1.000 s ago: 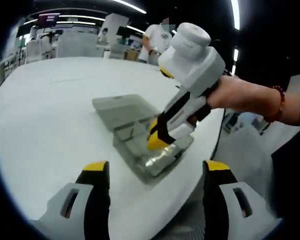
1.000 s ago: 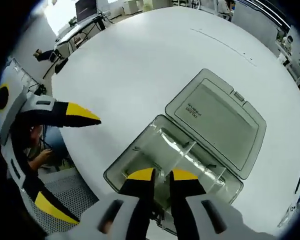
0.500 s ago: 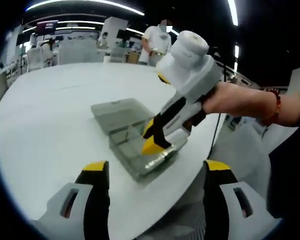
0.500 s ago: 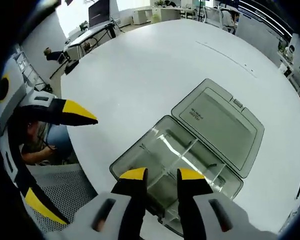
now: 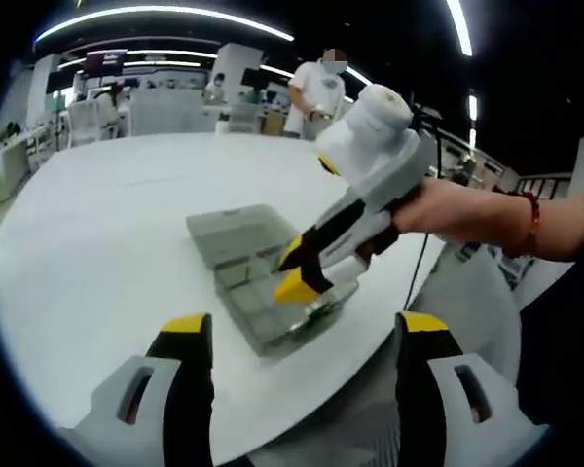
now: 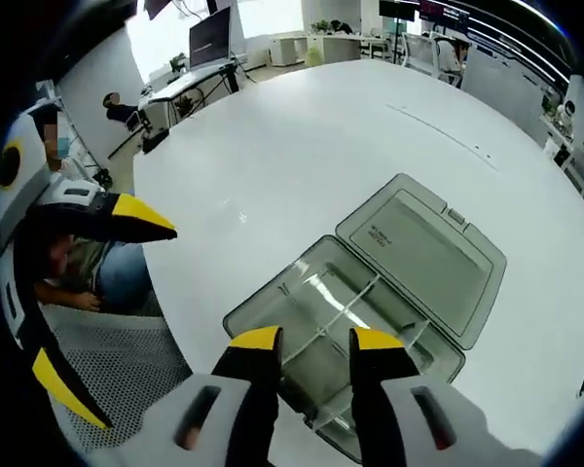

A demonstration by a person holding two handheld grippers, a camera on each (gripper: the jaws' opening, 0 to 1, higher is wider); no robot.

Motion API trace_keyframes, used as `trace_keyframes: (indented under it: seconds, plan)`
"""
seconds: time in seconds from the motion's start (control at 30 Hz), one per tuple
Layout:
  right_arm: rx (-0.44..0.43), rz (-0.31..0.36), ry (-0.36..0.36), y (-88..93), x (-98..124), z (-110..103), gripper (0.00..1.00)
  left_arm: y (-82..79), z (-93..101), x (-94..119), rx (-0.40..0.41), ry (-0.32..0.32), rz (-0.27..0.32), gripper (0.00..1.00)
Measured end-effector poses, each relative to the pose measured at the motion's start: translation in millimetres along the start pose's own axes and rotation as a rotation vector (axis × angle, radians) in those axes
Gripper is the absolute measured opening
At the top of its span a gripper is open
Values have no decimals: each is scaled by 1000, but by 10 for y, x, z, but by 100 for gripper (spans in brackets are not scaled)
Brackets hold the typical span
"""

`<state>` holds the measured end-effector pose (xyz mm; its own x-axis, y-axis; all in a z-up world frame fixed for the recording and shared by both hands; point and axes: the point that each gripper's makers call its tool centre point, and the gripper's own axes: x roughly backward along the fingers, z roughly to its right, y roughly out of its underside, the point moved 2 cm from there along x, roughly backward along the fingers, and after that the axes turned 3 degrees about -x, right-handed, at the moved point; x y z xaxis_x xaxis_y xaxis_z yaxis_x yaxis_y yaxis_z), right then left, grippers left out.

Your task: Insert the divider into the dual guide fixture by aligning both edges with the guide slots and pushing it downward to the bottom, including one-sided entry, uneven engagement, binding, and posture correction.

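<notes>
Near the tabletop (image 6: 302, 146) edge, both tools stand open and empty, right tool (image 6: 314, 339) above the fixture (image 6: 350, 321), so the divider (image 6: 343, 309) may sit uneven and bind, left tool (image 5: 307, 324) idle.

white table (image 5: 97, 224), ceiling strip lights (image 5: 165, 12)

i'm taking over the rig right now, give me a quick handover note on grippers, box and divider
Right gripper: open, holding nothing, hovering just above the near end of the clear box.
Left gripper: open, empty, off to the side of the box.
Box sits open near the table edge, lid folded flat beside it.
Divider: a clear one stands across the box; how deep it sits can't be judged.
Left to do: check both edges are in their slots, press it to the bottom if high.
</notes>
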<state>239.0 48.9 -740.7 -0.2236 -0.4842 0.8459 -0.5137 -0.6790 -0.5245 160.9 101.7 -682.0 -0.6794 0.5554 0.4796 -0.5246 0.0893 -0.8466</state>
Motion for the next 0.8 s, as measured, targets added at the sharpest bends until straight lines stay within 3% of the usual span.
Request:
trace_keyframes:
  seconds: [0.33,0.43,0.8]
  plan:
    - [17,58,-34,57,198,55,26,-74,181,-97,-4,-19,9,75]
    - [20,102,-54,50,282,90,27,-92,268,-157,-12,-13,5,75]
    - [-37,187,-50,209,568,403,29,-184,555,-391,-23,25,-1,76]
